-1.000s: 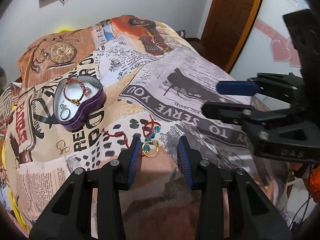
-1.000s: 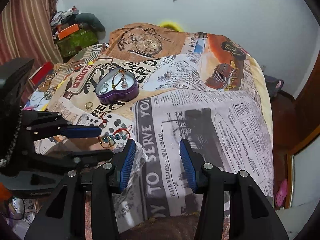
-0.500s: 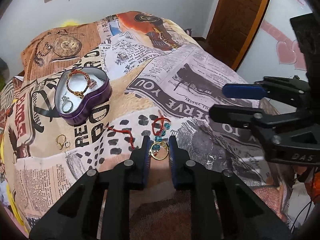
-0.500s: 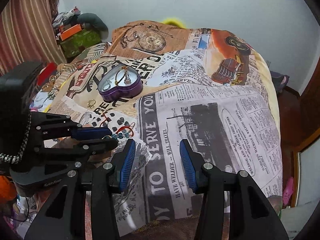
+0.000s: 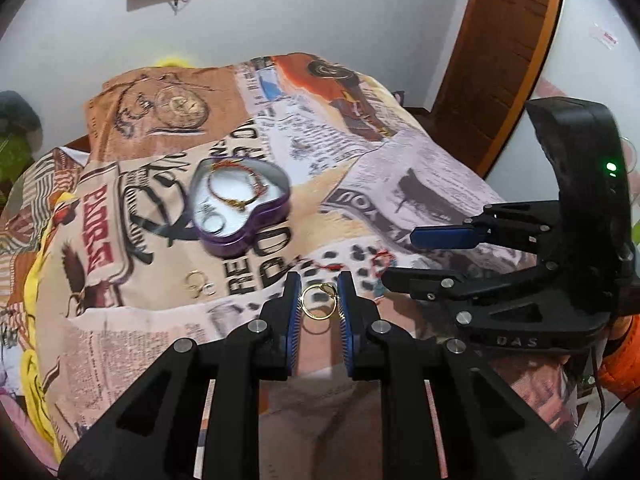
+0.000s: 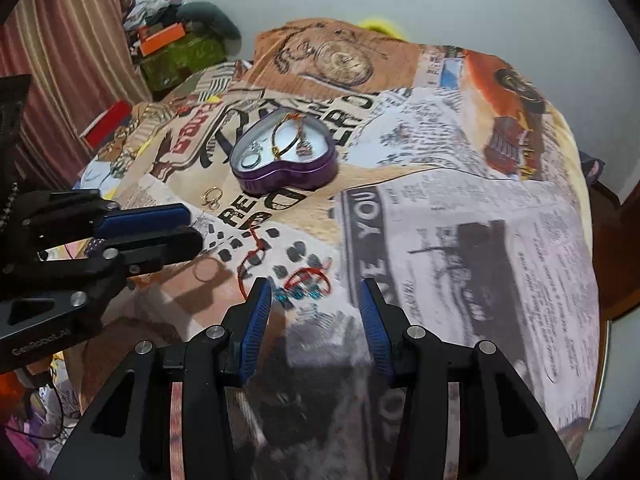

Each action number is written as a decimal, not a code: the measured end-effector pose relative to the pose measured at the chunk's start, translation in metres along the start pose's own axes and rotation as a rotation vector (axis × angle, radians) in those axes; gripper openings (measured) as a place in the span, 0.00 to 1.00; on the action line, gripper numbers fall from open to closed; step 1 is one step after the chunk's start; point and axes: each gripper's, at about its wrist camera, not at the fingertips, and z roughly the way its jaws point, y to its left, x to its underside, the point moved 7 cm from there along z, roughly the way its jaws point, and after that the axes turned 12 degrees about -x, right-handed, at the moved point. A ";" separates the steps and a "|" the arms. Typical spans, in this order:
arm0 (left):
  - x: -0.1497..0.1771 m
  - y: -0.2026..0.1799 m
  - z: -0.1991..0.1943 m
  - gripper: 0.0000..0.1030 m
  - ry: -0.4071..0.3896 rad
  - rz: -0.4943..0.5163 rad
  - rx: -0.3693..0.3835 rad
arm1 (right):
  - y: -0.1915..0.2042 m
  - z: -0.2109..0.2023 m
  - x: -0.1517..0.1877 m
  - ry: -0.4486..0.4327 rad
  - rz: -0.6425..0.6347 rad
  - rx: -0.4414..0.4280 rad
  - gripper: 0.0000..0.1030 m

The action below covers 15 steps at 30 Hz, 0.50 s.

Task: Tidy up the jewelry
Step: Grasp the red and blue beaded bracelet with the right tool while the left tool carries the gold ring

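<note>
My left gripper [image 5: 319,302] is shut on a gold hoop ring [image 5: 318,300] and holds it just above the bedspread. In the right wrist view the left gripper [image 6: 192,228] shows at the left. A purple heart-shaped tin [image 5: 240,204] sits open on the bed with a gold bracelet and silver rings inside; it also shows in the right wrist view [image 6: 286,160]. My right gripper [image 6: 316,312] is open and empty, above a red cord bracelet with blue beads [image 6: 306,280]. A small gold ring pair [image 5: 199,281] lies loose left of the tin.
A red string [image 6: 252,254] lies on the newspaper-print bedspread [image 6: 460,220] between the tin and the bead bracelet. A wooden door [image 5: 504,48] stands at the right. Boxes and clutter [image 6: 176,48] sit beyond the bed's left side.
My left gripper has lifted and drawn back with the gold hoop held between its fingers, away from the bead bracelet. The right gripper has moved closer over the bead bracelet.
</note>
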 end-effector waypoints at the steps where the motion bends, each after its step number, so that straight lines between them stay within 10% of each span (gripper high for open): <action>1: 0.002 0.003 0.000 0.16 0.001 -0.003 -0.003 | 0.000 0.004 0.000 0.017 -0.006 -0.002 0.41; 7: 0.010 0.012 0.003 0.16 0.007 -0.019 -0.012 | -0.005 0.010 0.001 0.025 0.048 -0.082 0.40; 15: 0.013 0.012 0.002 0.16 0.008 -0.033 -0.007 | 0.004 0.009 0.003 0.021 0.045 -0.103 0.06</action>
